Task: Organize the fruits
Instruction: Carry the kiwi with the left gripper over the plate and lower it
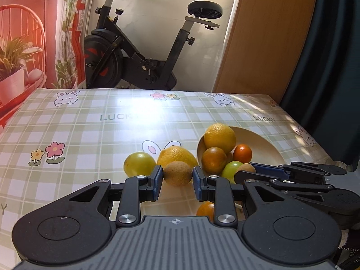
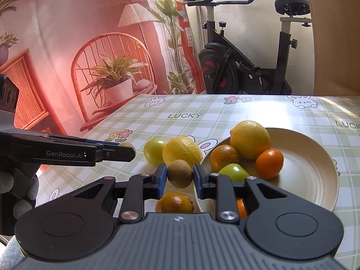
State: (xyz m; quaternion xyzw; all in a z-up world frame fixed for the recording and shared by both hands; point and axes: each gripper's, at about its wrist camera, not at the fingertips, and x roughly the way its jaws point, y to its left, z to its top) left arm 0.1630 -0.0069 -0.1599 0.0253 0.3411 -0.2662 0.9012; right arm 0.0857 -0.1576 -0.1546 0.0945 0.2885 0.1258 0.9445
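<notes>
My left gripper (image 1: 177, 175) is shut on a brown kiwi (image 1: 177, 173) above the table. My right gripper (image 2: 180, 175) is shut on another brown kiwi (image 2: 180, 173), just left of the cream plate (image 2: 310, 175). The plate holds a lemon (image 2: 249, 140), two oranges (image 2: 269, 163), a green fruit (image 2: 234, 172). On the cloth left of the plate lie a second lemon (image 2: 182, 150), a yellow-green fruit (image 2: 155, 151) and an orange (image 2: 174, 203). The right gripper shows in the left wrist view (image 1: 252, 172), the left gripper in the right wrist view (image 2: 132, 149).
The table has a green checked cloth (image 1: 78, 135) with rabbits and flowers. An exercise bike (image 1: 139, 51) stands behind its far edge. A wooden panel (image 1: 265, 36) is at the back right. A printed red backdrop (image 2: 67, 56) hangs at the left.
</notes>
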